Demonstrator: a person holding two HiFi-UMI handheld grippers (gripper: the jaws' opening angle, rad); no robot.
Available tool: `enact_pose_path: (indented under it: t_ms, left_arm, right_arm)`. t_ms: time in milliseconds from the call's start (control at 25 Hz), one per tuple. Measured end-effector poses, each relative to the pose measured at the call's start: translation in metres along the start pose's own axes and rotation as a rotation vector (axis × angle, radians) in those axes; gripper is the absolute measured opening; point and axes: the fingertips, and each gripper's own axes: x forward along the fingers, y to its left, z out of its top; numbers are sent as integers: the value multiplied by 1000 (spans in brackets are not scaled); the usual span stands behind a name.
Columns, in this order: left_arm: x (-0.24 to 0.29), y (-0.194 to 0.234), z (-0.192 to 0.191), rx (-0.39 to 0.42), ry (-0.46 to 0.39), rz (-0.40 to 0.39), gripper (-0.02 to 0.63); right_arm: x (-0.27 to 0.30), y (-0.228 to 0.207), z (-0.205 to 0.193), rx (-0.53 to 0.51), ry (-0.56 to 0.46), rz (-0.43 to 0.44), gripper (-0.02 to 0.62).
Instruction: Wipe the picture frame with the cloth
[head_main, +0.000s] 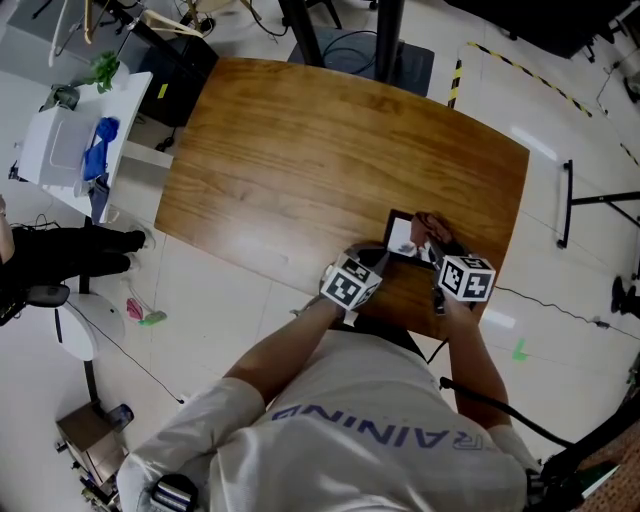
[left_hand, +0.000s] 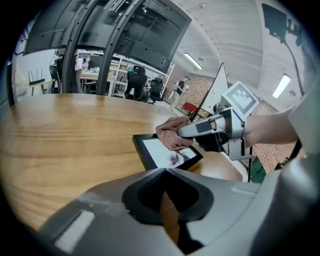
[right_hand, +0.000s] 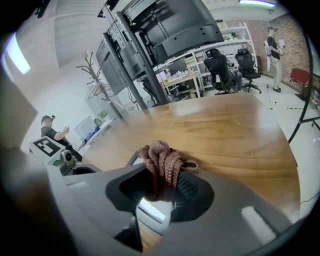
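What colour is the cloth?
Reddish brown; the cloth shows best in the right gripper view.

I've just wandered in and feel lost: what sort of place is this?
Probably a lab or workshop office. Signs of that are the office chairs beside cluttered shelves, the big dark screens overhead, and striped hazard tape marking the ground.

**Browns, black and white**

The cloth (right_hand: 161, 159) is rusty brown in a ribbed knit. The picture frame (left_hand: 167, 156) has a black border round pale grey glass. The table (head_main: 300, 150) is honey-brown wood grain. The marker cubes (head_main: 350, 283) carry black-and-white squares. The shirt (head_main: 380, 470) is off-white with purple lettering.
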Motion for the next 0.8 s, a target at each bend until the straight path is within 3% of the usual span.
enact_pose_path:
  t_ms: [520, 800]
  left_arm:
    - [0, 1, -1, -1, -6, 6, 6]
    - [-2, 1, 2, -16, -24, 7, 6]
  right_arm:
    - [-34, -33, -3, -12, -34, -86, 121]
    - [-55, -60, -9, 46, -46, -140, 121]
